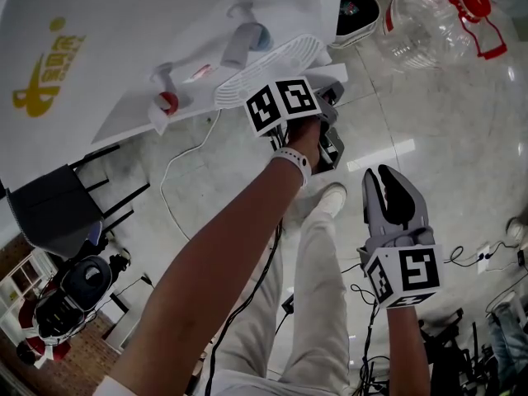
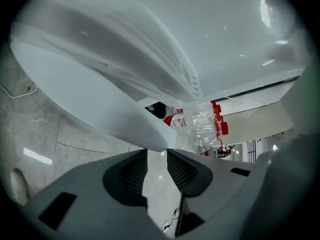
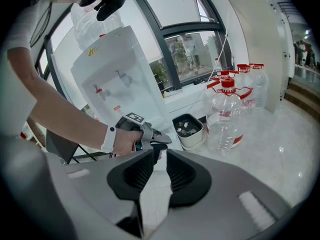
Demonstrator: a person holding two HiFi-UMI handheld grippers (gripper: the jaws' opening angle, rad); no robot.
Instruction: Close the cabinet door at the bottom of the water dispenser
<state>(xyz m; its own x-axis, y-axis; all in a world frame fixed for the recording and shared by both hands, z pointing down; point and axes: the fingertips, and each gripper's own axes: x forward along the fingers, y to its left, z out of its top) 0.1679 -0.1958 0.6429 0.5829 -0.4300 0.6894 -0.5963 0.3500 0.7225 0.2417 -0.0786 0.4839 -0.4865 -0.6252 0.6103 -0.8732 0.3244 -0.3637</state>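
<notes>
1. We are looking steeply down at a white water dispenser (image 1: 124, 23) on a pale tiled floor (image 1: 445, 130). Its red and blue taps (image 1: 247, 40) are sitting above a ribbed drip tray (image 1: 272, 68).
2. We are reaching our left arm forward and holding the left tongs (image 2: 157, 158) low, under the right end of the drip tray. The compartment we need is at the foot of the machine.
3. In the left gripper view, a smooth white panel is slanting down to a corner right at the tips of those tongs. We are reading it as the cabinet door (image 2: 95, 104), standing out from the dispenser's body and not yet shut.
4. The left tongs are standing spread, with bare floor showing in the gap, and they are pinching nothing. The door's corner is meeting the tips, but we are not able to tell whether a pad is touching it.
5. We are judging that spread tongs suit this job, because the door is asking for a push on its face or edge, not a grip.
6. We are holding the right tongs (image 1: 394, 190) well apart from the dispenser, over the floor beside our leg. They are slightly parted and empty, probably held there to leave the door's swing free.
7. A clear, empty water bottle (image 1: 421, 15) with a red cap is sitting on the floor to the right of the dispenser. A dark-lined bin (image 3: 189, 129) is sitting near it. Both are looking clear of the door's path.
</notes>
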